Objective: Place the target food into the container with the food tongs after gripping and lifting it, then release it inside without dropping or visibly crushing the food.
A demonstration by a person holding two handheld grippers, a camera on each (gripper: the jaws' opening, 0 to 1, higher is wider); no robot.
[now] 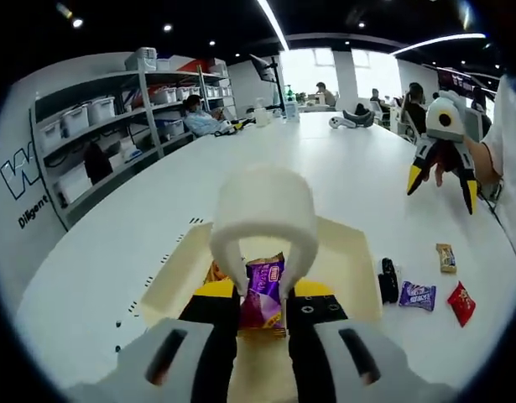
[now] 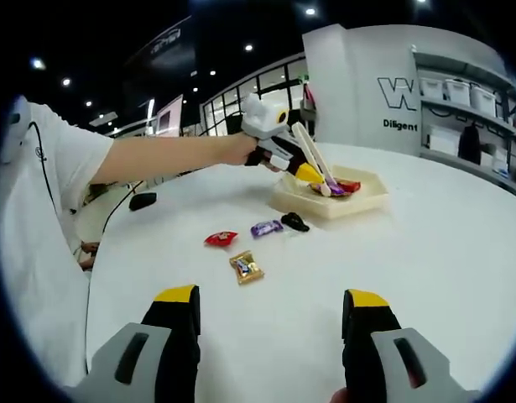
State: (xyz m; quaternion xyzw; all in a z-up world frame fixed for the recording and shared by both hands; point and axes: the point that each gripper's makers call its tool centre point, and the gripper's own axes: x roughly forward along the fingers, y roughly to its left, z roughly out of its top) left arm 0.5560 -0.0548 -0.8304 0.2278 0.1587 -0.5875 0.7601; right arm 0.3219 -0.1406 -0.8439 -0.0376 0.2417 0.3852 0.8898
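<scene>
— Yellow-tipped black jaws on the left gripper [image 1: 263, 295] are drawn close together, clamped on the white tongs [image 1: 263, 220]. See it?

— Yes. The tongs loop up from the jaws, and their two arms pinch a purple candy [image 1: 264, 294] between them.

— Where is that candy?

— Over the cream tray [image 1: 351, 252], low inside its walls. Whether it touches the tray floor, I cannot tell. An orange wrapper peeks out just beside it.

— And from the right gripper view?

— The tongs [image 2: 315, 164] slant down from the left gripper [image 2: 284, 155] into the tray [image 2: 358, 201], with the purple candy [image 2: 335, 190] at their tips, beside something red.

— The right gripper?

— The right gripper [image 2: 274, 306] has its jaws spread wide apart, with nothing between them, above the white table [image 2: 442, 252]. In the left gripper view, the right gripper [image 1: 443, 164] hangs above the table's far side.

— What lies outside the tray?

— A black piece [image 2: 294, 222] just beside it, then a purple packet [image 2: 266, 227], a red packet [image 2: 221, 238], and a gold bar [image 2: 247, 267] nearer the right gripper. All sit apart on the table.

— Beyond that?

— Shelves with bins [image 1: 98, 117] along the wall.
</scene>
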